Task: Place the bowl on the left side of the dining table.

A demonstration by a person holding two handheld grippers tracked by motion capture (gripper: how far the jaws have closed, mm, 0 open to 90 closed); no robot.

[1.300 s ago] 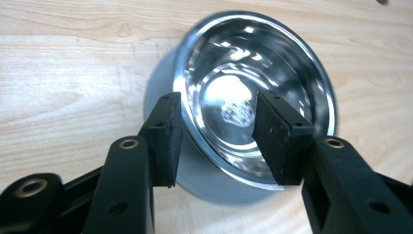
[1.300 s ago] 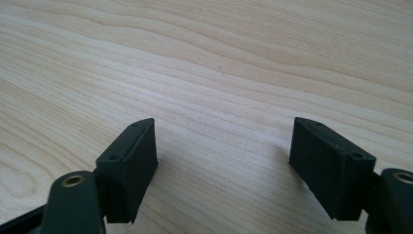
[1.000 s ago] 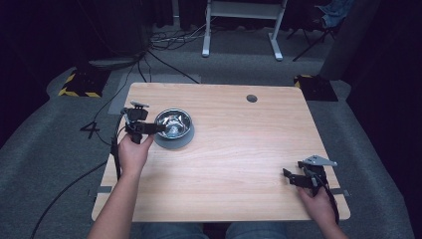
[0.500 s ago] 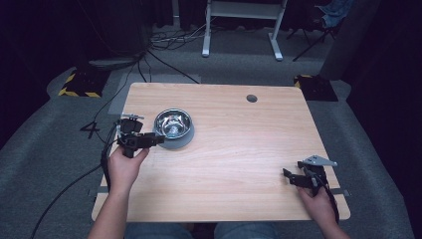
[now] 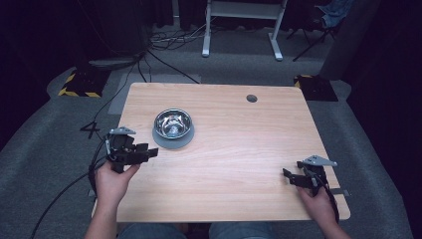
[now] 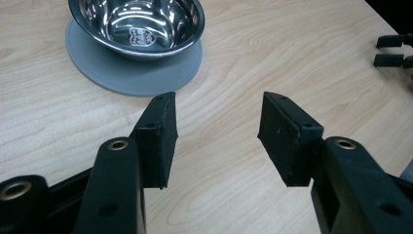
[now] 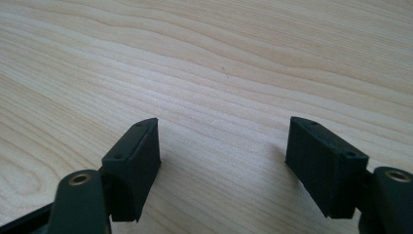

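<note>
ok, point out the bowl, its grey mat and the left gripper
bowl (image 5: 172, 122), high view, inner bottom.
mat (image 6: 122, 78), left gripper view, bare front part.
left gripper (image 5: 152, 152), high view, midway between fingertips.

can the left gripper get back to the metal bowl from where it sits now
Probably yes: the left gripper has just been opening, nothing between its jaws, and only bare table lies between it and the bowl.
</note>
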